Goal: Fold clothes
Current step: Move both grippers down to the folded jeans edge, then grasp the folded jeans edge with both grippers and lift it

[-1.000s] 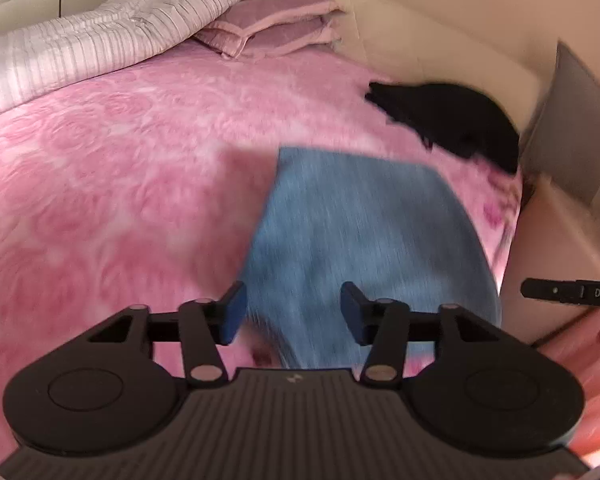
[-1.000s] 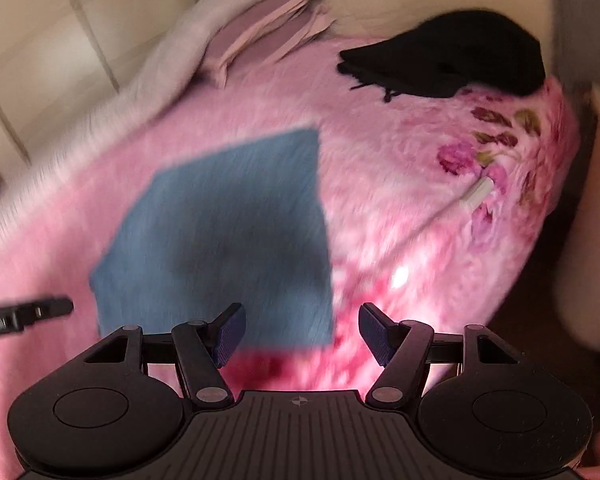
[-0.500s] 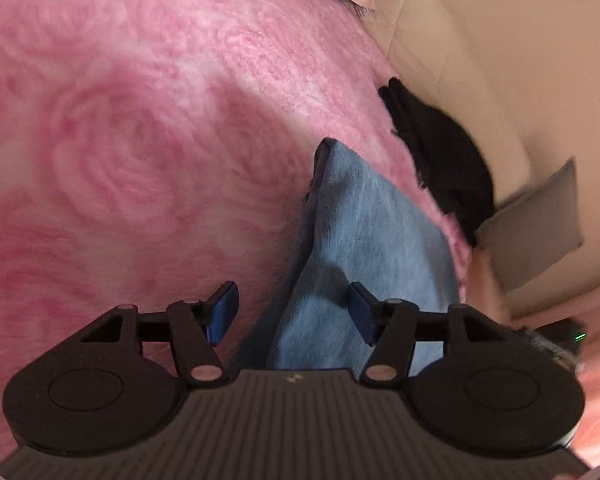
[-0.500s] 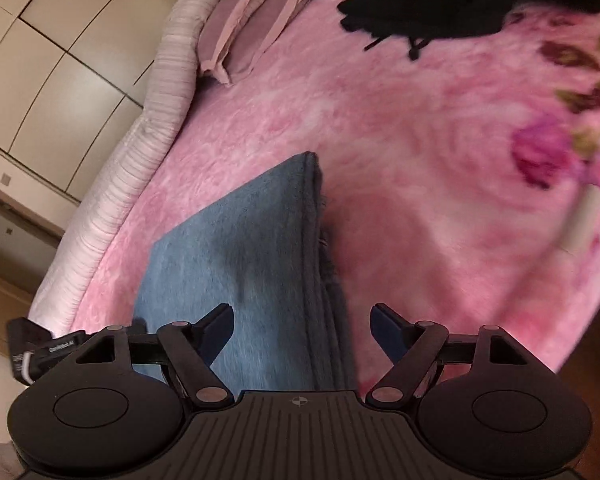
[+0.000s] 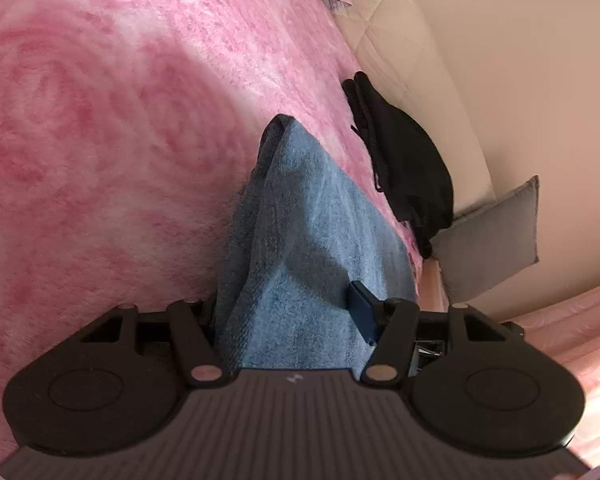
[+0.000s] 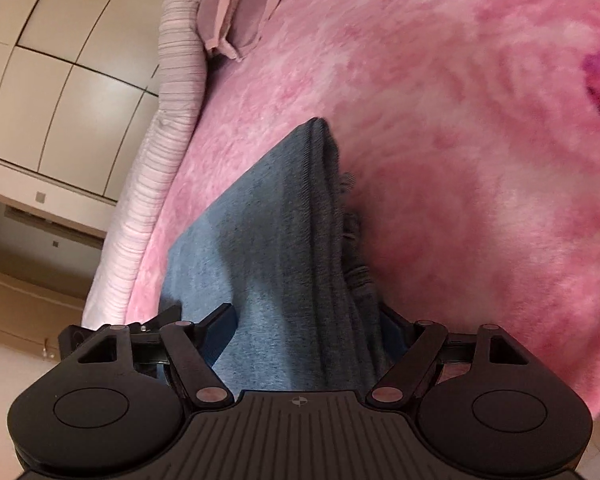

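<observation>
One folded blue cloth (image 5: 312, 240) lies on the pink bed cover (image 5: 100, 140), its layered edges running between the jaws of both grippers. The left gripper (image 5: 288, 312) has its jaws spread wide around one end of the cloth, the fabric filling the gap without being pinched. The right gripper (image 6: 308, 332) is likewise wide apart around the other end (image 6: 284, 240), its frayed edge beside the right finger. A black garment (image 5: 404, 168) lies further along the bed, near a grey cushion (image 5: 496, 236). Pillows (image 6: 244, 4) and a striped quilt (image 6: 156, 152) sit at the head, with cupboard doors (image 6: 60, 72) beyond.
</observation>
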`<state>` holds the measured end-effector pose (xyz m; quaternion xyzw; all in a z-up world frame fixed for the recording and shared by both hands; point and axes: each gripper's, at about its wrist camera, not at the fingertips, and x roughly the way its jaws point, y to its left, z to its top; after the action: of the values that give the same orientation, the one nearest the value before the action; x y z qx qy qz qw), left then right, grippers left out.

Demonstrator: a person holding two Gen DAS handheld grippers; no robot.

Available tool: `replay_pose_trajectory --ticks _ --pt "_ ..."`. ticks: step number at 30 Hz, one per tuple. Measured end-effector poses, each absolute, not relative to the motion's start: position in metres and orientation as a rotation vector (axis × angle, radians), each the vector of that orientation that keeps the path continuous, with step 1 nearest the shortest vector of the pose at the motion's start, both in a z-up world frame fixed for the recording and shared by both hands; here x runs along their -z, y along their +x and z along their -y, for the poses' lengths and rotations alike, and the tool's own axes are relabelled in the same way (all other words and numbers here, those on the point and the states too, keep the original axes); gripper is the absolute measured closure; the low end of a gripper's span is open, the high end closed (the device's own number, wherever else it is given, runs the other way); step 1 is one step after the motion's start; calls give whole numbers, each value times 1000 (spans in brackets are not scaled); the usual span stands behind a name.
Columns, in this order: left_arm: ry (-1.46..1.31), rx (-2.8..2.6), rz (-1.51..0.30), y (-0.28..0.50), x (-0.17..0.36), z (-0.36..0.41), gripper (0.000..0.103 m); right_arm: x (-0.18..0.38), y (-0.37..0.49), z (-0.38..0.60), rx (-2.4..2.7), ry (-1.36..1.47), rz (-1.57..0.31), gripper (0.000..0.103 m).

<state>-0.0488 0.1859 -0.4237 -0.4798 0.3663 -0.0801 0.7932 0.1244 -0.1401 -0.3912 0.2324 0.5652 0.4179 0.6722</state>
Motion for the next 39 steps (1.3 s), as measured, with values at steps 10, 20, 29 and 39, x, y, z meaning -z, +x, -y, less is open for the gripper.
replay_pose_trajectory --ticks 10,20,29,39 --pt "-940 130 -715 -84 402 -178 72 405 99 135 -965 714 -1281 72" --pt "-934 -104 -568 -290 348 -226 72 373 -7 55 -1205 695 -1343 73" --pt "-977 -322 -407 -472 331 -305 72 359 -113 -101 -1443 582 -1440 73" --pt "-1084 -530 -290 -629 248 -351 72 283 -208 -253 -1614 391 -1568 73"
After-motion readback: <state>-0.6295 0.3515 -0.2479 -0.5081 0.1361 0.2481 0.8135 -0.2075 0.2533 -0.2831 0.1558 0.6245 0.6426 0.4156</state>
